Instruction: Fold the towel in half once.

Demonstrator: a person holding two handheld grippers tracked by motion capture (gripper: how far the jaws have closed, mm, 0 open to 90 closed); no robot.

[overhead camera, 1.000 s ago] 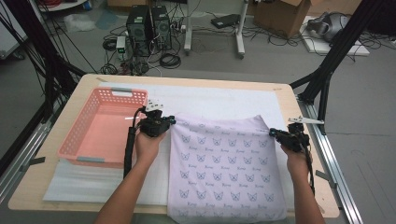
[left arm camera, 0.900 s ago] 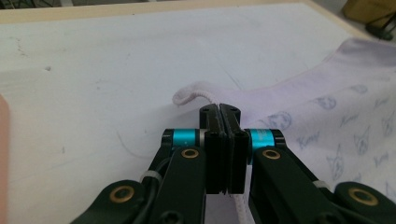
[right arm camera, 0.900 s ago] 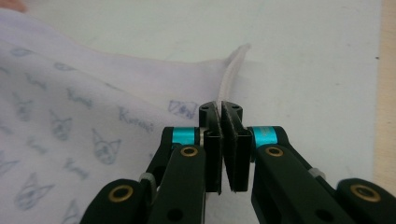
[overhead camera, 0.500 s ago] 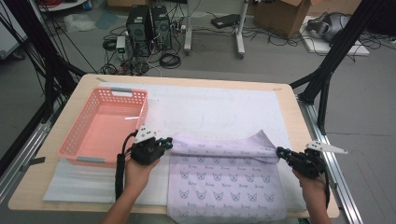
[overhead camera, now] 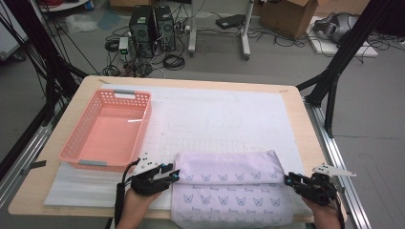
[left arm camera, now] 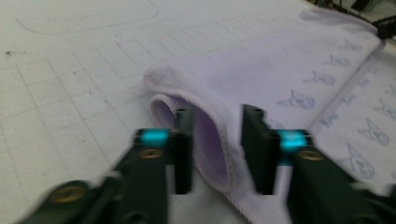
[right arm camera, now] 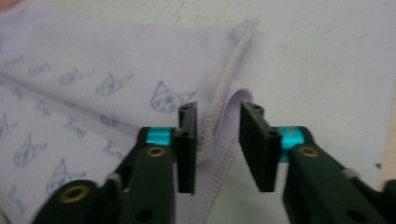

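The lilac cloth [overhead camera: 231,191] lies folded at the bench's [overhead camera: 296,102] near edge, right of the pink basket [overhead camera: 107,131], which holds nothing. The left hand-held gripper [left arm camera: 217,144] and right hand-held gripper [right arm camera: 217,140] stand narrowly parted around the cloth's folded corners. Beyond the cloth, the white mat [overhead camera: 229,119] lies bare.
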